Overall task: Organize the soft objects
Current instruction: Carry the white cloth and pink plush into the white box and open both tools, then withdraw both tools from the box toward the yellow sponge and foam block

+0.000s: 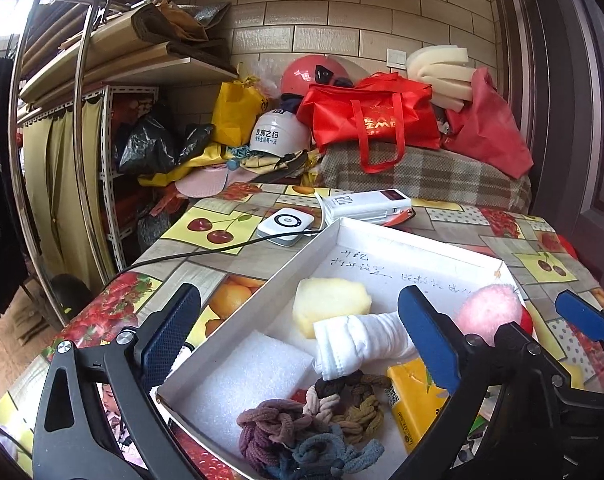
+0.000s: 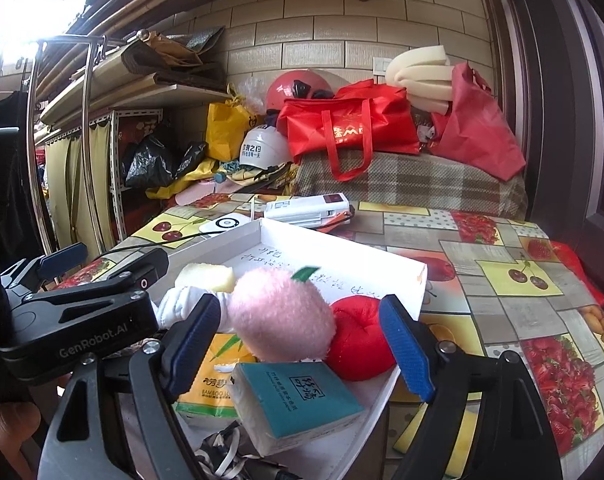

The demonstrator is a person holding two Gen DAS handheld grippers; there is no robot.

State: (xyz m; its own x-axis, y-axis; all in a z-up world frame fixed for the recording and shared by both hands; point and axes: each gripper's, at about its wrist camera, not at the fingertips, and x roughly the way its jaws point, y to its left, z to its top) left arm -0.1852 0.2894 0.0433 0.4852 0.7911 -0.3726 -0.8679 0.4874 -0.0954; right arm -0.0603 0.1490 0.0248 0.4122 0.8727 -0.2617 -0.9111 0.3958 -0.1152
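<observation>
- The left gripper hangs spread wide over the shallow white cardboard tray, holding nothing.
- The right gripper is likewise released, its jaws straddling the fuzzy pink plush ball without pinching it.
- To grip well, I would centre the ball between the pads and squeeze gently, since plush compresses.
- The tray holds the ball, a rolled white cloth, yellow sponge, white foam slab, knotted hair ties, tissue packs and a red stuffed cushion.
</observation>
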